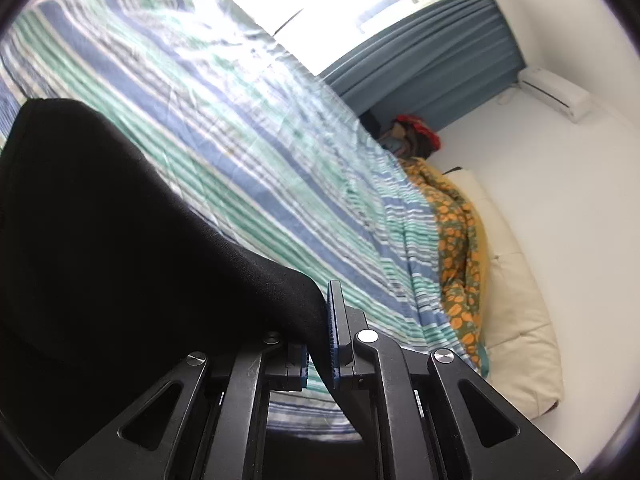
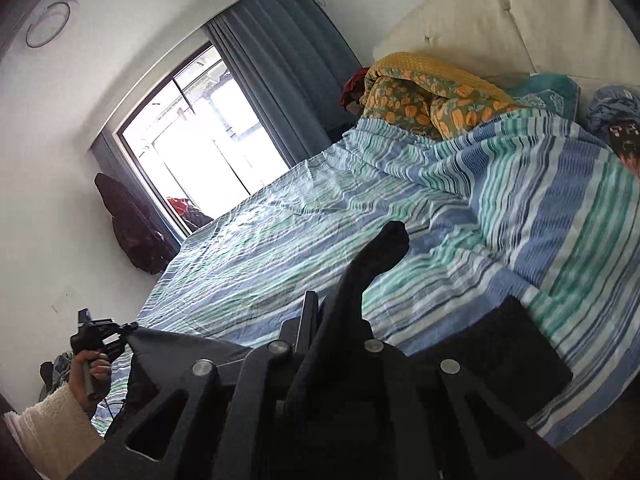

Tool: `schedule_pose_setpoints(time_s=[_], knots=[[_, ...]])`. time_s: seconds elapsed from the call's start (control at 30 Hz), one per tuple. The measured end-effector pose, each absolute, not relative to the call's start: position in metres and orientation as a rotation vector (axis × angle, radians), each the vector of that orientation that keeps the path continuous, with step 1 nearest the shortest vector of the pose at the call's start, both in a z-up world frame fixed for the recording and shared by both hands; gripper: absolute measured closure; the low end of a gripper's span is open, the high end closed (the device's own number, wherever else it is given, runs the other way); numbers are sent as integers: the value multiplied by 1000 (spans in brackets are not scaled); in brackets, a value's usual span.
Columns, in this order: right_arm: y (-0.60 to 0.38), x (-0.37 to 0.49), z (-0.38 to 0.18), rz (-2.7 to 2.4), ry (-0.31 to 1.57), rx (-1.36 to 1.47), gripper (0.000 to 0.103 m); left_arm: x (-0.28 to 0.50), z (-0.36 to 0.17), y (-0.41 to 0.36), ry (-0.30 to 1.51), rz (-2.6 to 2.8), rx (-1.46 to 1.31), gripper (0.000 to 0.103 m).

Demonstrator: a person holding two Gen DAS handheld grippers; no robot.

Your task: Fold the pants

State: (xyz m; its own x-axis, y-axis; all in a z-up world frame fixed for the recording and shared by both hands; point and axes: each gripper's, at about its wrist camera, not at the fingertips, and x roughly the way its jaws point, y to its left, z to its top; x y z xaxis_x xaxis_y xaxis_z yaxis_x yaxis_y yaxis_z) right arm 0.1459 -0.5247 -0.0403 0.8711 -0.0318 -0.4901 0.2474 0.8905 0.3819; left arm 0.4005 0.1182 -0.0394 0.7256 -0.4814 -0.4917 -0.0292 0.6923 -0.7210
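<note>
The black pants [image 1: 120, 220] hang lifted over the striped bed sheet [image 1: 240, 120]. My left gripper [image 1: 320, 332] is shut on an edge of the pants; the cloth hides its left finger. In the right wrist view a hand in a cream sleeve holds that left gripper [image 2: 102, 336], with black cloth stretched from its tips. My right gripper [image 2: 332, 320] is shut on another part of the pants [image 2: 360, 280], and a bunch of cloth stands up past its fingers. A further part of the pants [image 2: 500, 348] lies on the sheet [image 2: 320, 220] at the right.
An orange floral quilt [image 2: 420, 96] is bunched at the head of the bed against a cream padded headboard [image 2: 520, 20]. Blue curtains [image 2: 280, 60] flank a bright window [image 2: 192, 132]. A dark bag [image 2: 128, 224] hangs on the wall. More clothes [image 2: 616, 116] lie far right.
</note>
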Motion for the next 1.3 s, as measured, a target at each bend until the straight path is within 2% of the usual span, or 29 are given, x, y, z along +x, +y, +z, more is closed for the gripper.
schedule_pose_setpoints(time_s=[0.07, 0.13, 0.27, 0.33, 0.43, 0.5, 0.57, 0.63, 0.7, 0.73, 0.77, 0.8, 0.87, 0.97, 1.13, 1.3], knots=[[-538, 159, -34, -98, 541, 464, 95, 348, -25, 127, 710, -281, -721, 96], [-555, 166, -49, -111, 666, 483, 95, 300, -44, 126, 770, -276, -697, 95], [-597, 156, -140, -298, 1002, 501, 95, 244, -149, 92, 1088, -232, -686, 96], [-610, 145, -184, -383, 1155, 510, 95, 233, -190, 82, 1170, -198, -764, 97], [-616, 130, -189, -383, 1117, 553, 95, 229, -206, 74, 1190, -175, -798, 97], [-616, 125, -181, -388, 1090, 542, 91, 226, -203, 71, 1190, -188, -773, 97], [-616, 122, -183, -343, 1088, 578, 65, 228, -198, 68, 1179, -195, -746, 97], [-619, 118, -182, -313, 1062, 633, 58, 227, -196, 68, 1172, -197, -731, 97], [-626, 113, -180, -312, 1021, 701, 58, 226, -195, 66, 1173, -196, -718, 97], [-629, 111, -178, -320, 1003, 726, 63, 227, -194, 65, 1170, -196, -716, 97], [-633, 113, -175, -342, 1004, 716, 95, 225, -195, 69, 1163, -197, -717, 97], [-632, 121, -170, -360, 1013, 670, 98, 226, -193, 66, 1148, -202, -720, 97], [-624, 138, -147, -333, 981, 539, 98, 225, -183, 63, 1103, -225, -711, 96], [-610, 148, -104, -254, 836, 365, 98, 225, -174, 43, 1074, -247, -605, 95], [-639, 143, -149, -389, 1015, 334, 98, 222, -210, 23, 1209, -250, -581, 92], [-633, 138, -162, -472, 1046, 228, 92, 227, -209, 15, 1228, -241, -523, 89]])
